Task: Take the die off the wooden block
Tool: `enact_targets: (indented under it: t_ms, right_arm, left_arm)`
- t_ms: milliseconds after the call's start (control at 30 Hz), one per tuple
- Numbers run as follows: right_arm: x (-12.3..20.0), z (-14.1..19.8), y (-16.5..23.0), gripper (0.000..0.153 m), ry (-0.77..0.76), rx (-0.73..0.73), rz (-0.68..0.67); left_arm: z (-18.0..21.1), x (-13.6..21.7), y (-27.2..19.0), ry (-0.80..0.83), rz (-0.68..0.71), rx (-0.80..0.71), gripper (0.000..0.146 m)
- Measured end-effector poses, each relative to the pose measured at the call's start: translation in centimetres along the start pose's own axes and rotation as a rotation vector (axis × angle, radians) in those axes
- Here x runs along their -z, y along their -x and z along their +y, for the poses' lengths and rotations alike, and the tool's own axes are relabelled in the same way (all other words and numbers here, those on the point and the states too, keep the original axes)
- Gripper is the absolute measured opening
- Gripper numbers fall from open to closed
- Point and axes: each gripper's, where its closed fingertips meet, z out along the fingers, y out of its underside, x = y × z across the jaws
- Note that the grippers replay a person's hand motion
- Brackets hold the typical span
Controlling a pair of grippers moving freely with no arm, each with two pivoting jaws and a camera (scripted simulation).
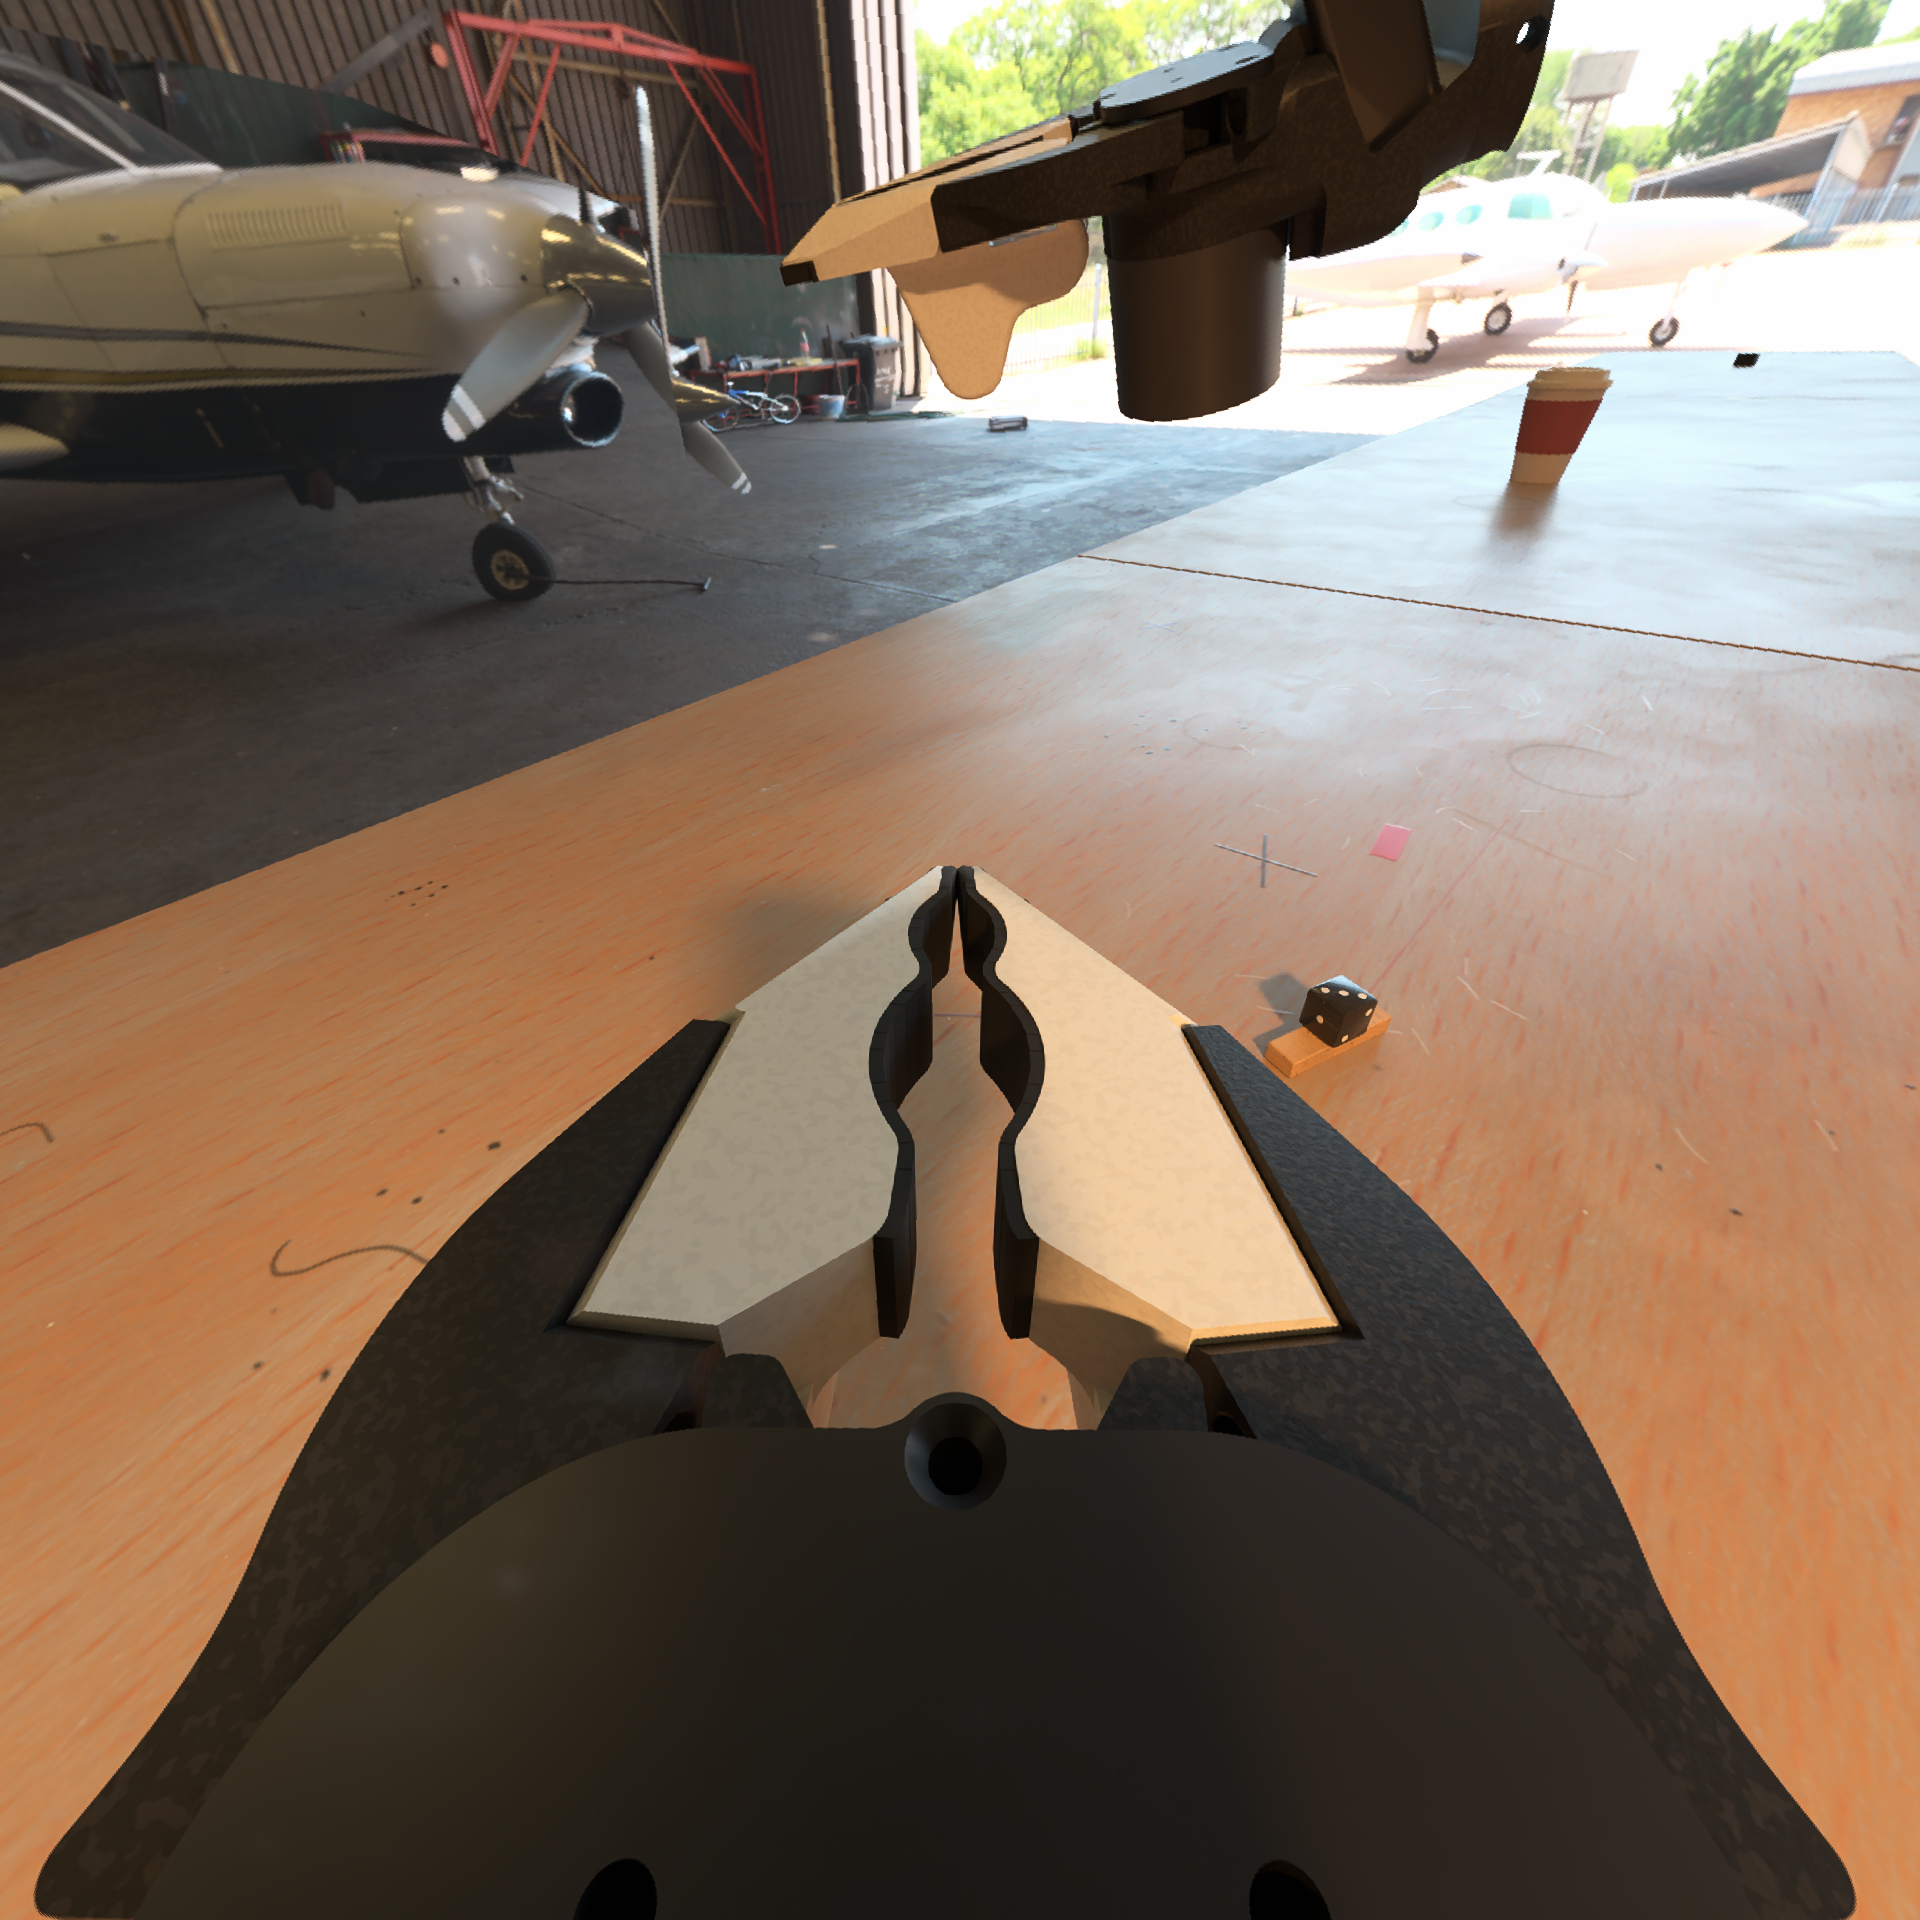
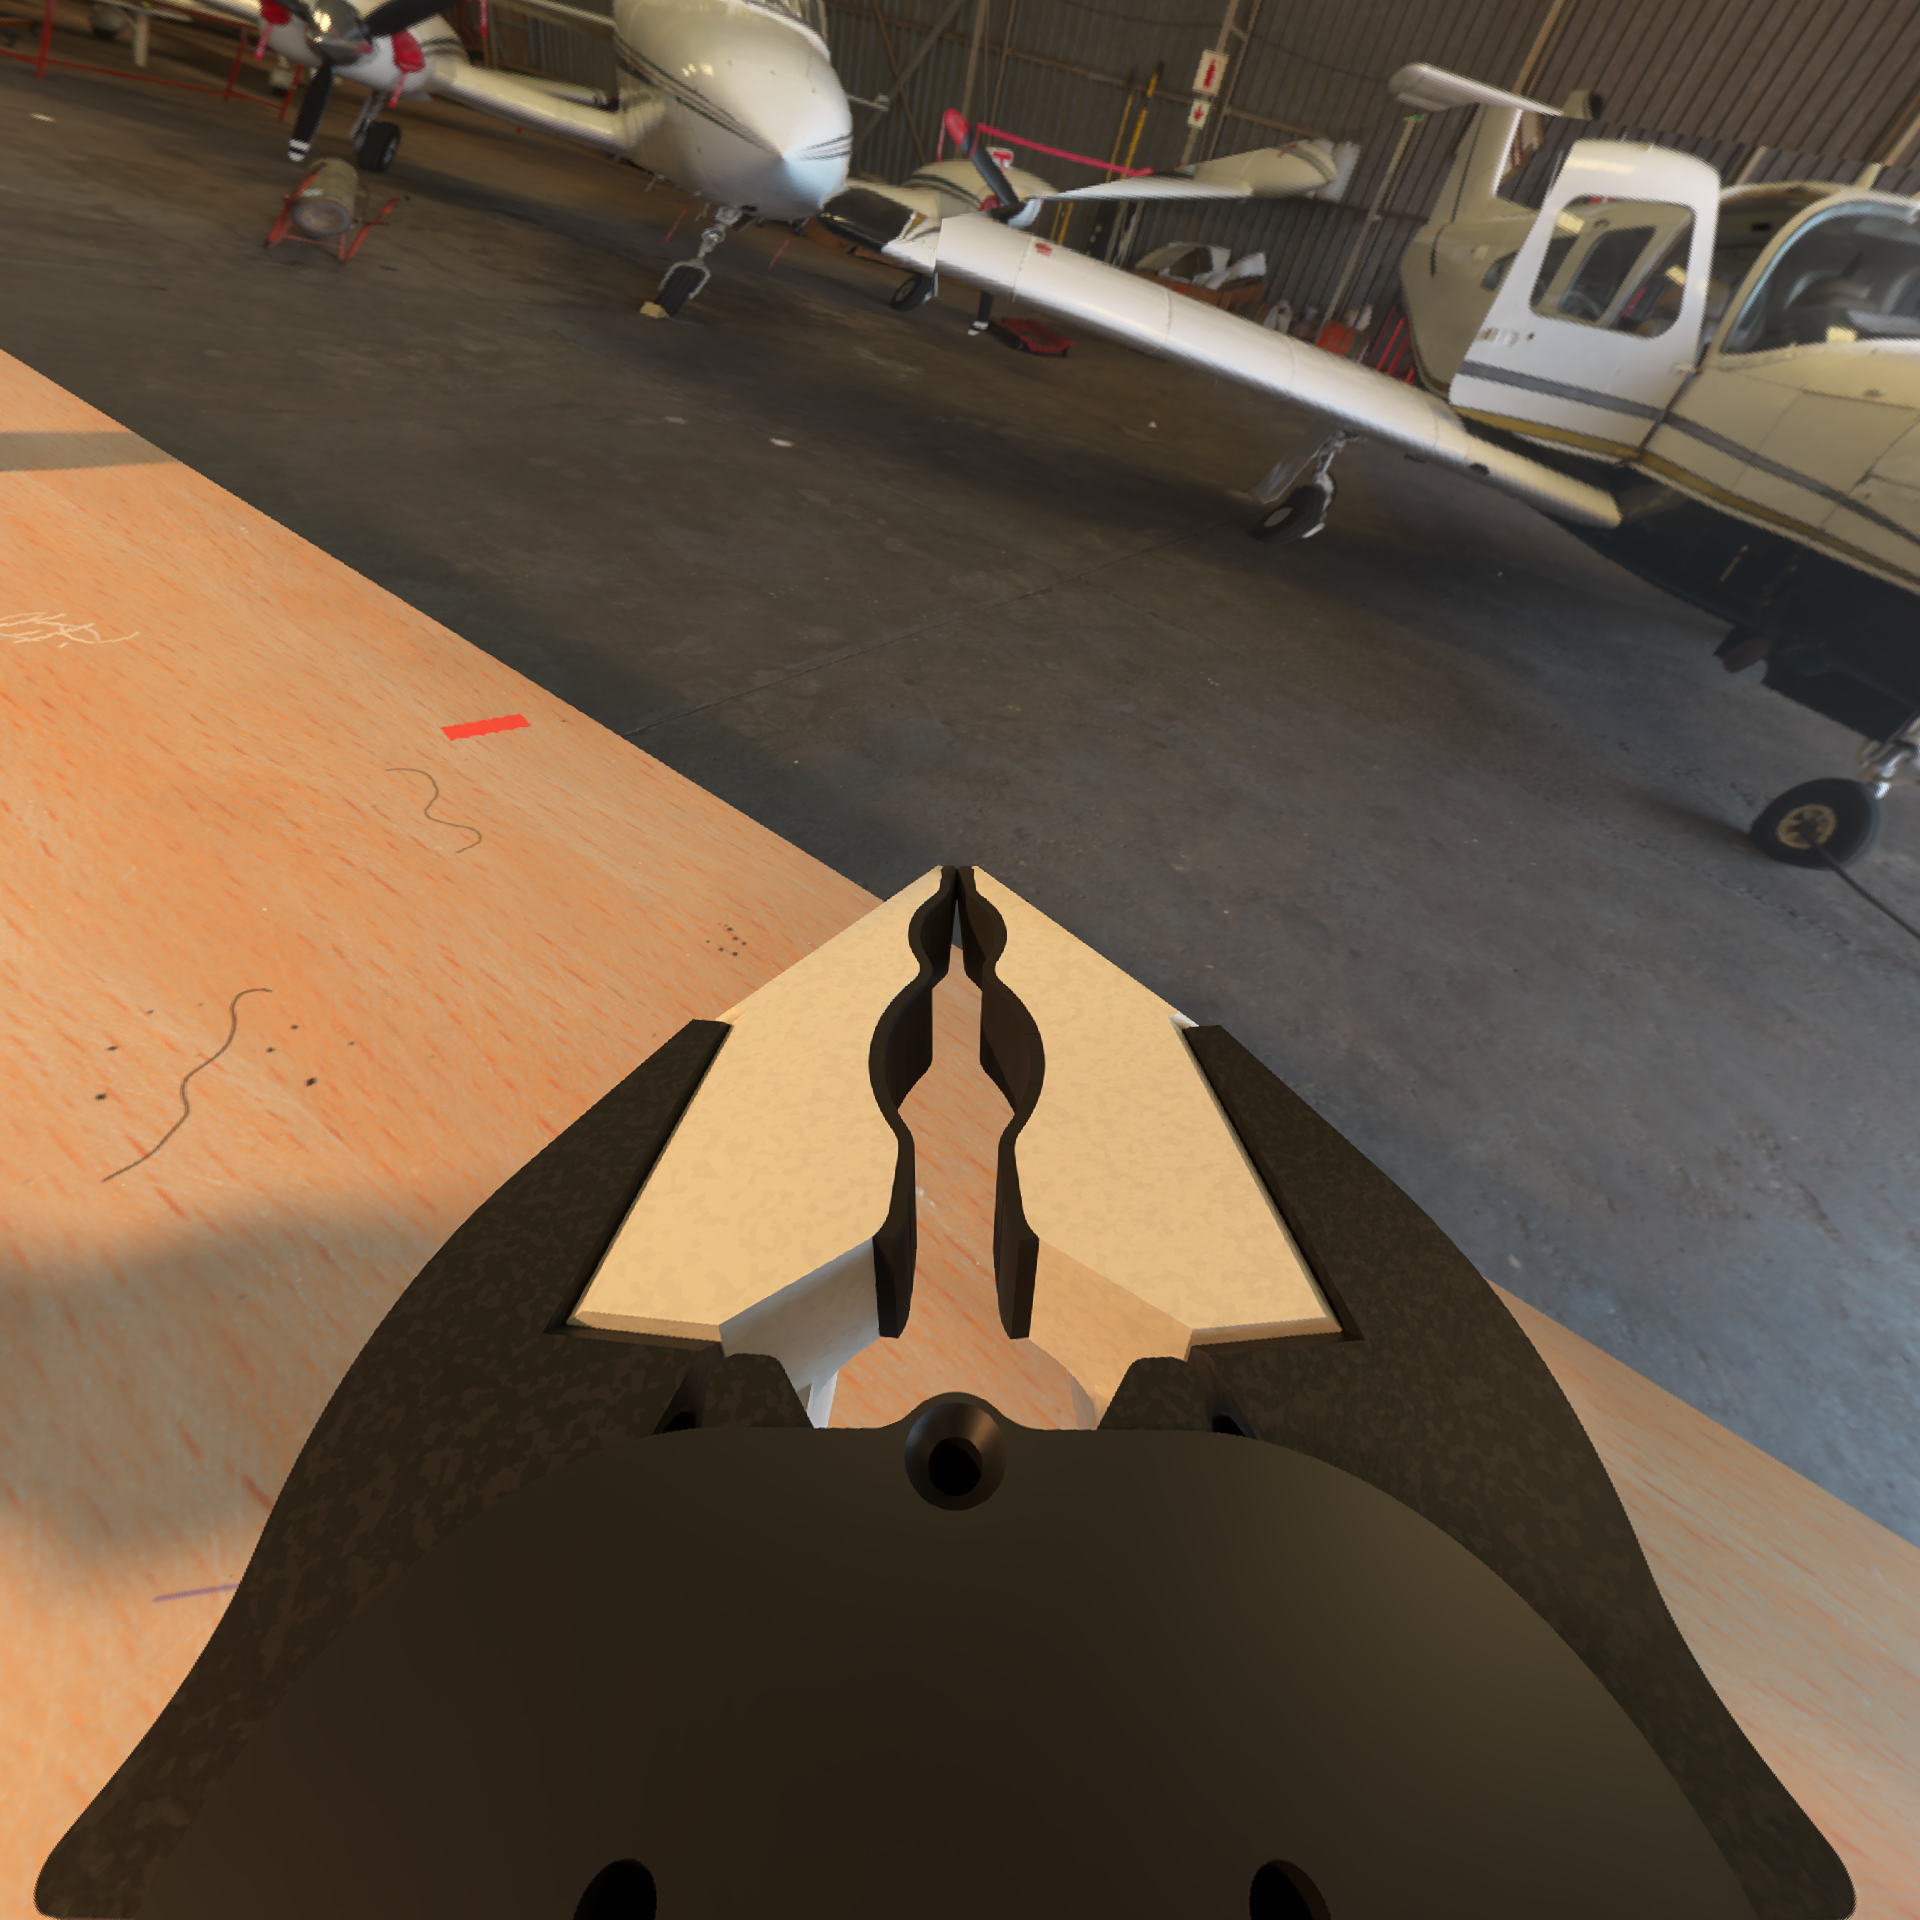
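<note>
In the left wrist view a black die with white pips [image 1: 1337, 1009] sits on a small flat wooden block [image 1: 1320, 1049] lying on the wooden table [image 1: 623, 1039]. My left gripper [image 1: 956, 875] is shut and empty, low over the table, with the die a little to the right of its tips. My right gripper [image 1: 800, 272] hangs high at the top of that view, far from the die. In the right wrist view my right gripper [image 2: 956, 875] is shut and empty at the table's edge [image 2: 665, 748]; the die and block are out of that view.
A red and white paper cup [image 1: 1555, 424] stands far back right on the table. A small pink patch [image 1: 1389, 842] lies beyond the die. A red strip [image 2: 485, 727] lies near the table edge. Beyond the edge is a hangar floor [image 2: 1143, 623] with parked aircraft.
</note>
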Motion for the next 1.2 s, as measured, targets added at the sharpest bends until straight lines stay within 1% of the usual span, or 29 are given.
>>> enact_targets:
  t_ms: [100, 167, 233, 300, 467, 700, 900, 1200]
  right_arm:
    - [0.0, 0.3, 0.2, 0.0, 0.018, -0.019, 0.013]
    - [0.0, 0.9, 0.5, 0.0, 0.077, -0.048, 0.062]
    - [-0.1, 1.8, 1.7, 0.0, 0.14, -0.115, 0.105]
    - [-0.3, 2.8, 3.0, 0.0, 0.181, -0.146, 0.159]
    - [-1.8, 4.8, 5.0, 0.0, 0.198, -0.215, 0.251]
    - [-4.2, 5.1, 4.0, 0.0, 0.152, -0.317, 0.382]
    - [-5.4, 5.2, 3.4, 0.0, 0.176, -0.344, 0.417]
    - [-5.8, 5.4, 1.7, 0.0, 0.186, -0.375, 0.451]
  left_arm:
    - [0.0, 0.0, 0.0, 0.0, -0.001, -0.002, 0.0]
    - [0.0, 0.0, 0.0, 0.0, 0.001, 0.0, 0.0]
    - [0.0, 0.0, 0.0, 0.003, 0.003, 0.0, 0.0]
    - [0.0, -0.1, -0.1, 0.004, 0.007, 0.002, 0.0]
    - [-0.1, 0.0, -0.2, 0.002, 0.01, 0.0, 0.0]
    - [-0.2, 0.0, -0.4, 0.0, 0.017, -0.002, 0.0]
    - [-0.2, 0.0, -0.4, -0.002, 0.02, 0.006, 0.0]
    - [-0.2, 0.0, -0.5, -0.001, 0.025, 0.009, 0.0]
